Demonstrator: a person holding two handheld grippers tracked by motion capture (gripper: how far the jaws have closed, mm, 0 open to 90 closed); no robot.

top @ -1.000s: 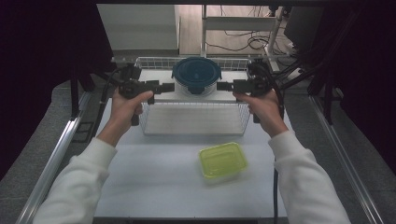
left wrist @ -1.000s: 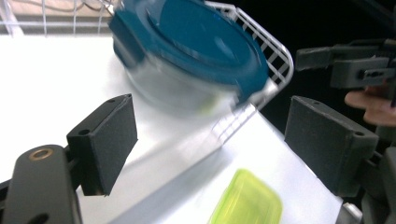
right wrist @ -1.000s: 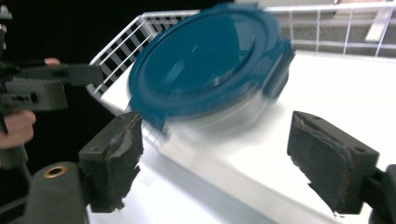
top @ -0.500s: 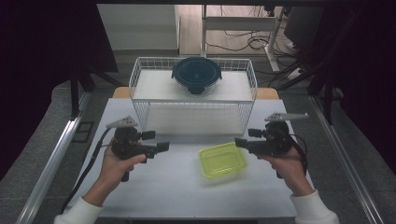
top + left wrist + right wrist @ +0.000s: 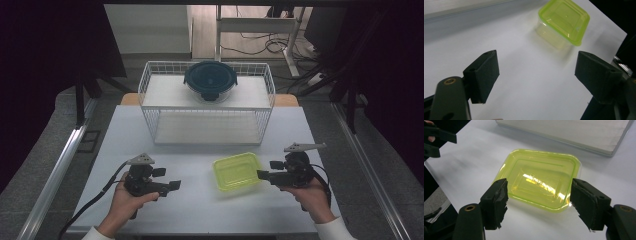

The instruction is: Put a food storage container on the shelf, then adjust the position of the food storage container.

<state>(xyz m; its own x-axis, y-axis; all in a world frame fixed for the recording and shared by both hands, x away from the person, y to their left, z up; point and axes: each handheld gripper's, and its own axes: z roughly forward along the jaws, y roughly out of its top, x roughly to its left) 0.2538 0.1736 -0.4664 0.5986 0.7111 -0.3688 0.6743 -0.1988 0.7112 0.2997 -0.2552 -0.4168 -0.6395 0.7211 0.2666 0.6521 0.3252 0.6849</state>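
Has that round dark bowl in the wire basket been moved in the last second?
No. The round dark bowl sits at the back middle of the wire basket, as before; both grippers have pulled back toward the person.

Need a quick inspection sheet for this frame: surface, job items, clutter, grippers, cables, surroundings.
Surface: white table, bare apart from the items below.
Job's things: lime-green lidded box flat on the table near the right gripper; round dark-lidded container on the top shelf of the white wire rack at the far edge.
Clutter: nothing seen.
Grippers: left gripper open, empty, above the table; right gripper open, empty, jaws pointed at the box, not touching it.
Cables: black cable trails from the left gripper; loose cables on the floor beyond the table.
Surroundings: metal rails along both sides, dark drapes, a table frame behind.
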